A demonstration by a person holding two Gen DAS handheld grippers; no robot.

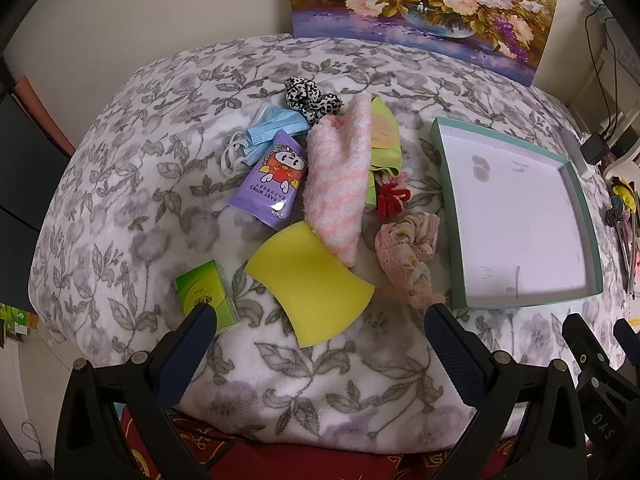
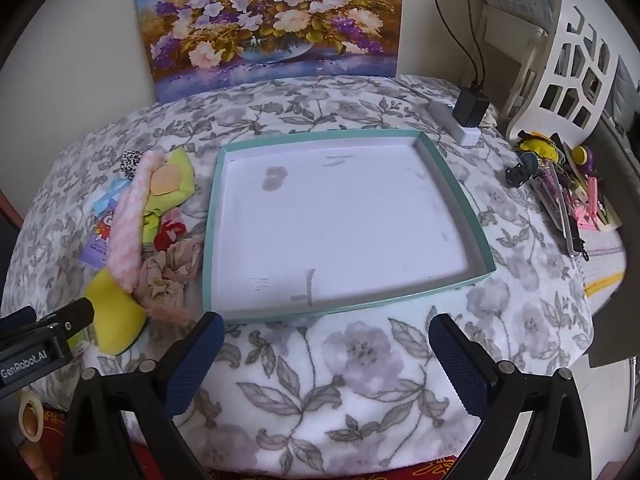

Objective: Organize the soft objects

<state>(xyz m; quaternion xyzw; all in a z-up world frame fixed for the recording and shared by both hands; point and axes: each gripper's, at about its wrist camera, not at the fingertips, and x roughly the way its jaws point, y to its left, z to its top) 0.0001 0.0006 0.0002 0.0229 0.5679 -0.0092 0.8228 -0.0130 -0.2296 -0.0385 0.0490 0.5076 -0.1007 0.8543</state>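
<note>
**Soft things heaped beside an empty tray, both claws wide**

The soft objects lie in a loose pile on the counter's floral blanket [image 1: 132, 200], just left of the shallow teal-rimmed tray [image 1: 516, 302], whose white floor holds nothing. Nearest the left claw [image 1: 316, 320] is a yellow sponge [image 1: 310, 286]; a fluffy pink-and-white sock [image 1: 340, 176] lies with its toe touching the sponge's far edge. Left of the sock sits a purple baby-wipes pack [image 1: 272, 180], with blue face masks [image 1: 266, 132] and a black-and-white scrunchie [image 1: 310, 98] behind it. A green cloth [image 1: 384, 132] lies partly under the sock; a red hair tie [image 1: 392, 198] and a pink scrunchie [image 1: 408, 254] lie between pile and tray. A green tissue pack [image 1: 204, 294] sits by the left finger.

The left claw hangs open and empty above the sponge. The right claw [image 2: 326, 338] is likewise spread wide, empty, over the tray's near rim. A flower painting [image 2: 272, 20] leans against the wall behind.
</note>
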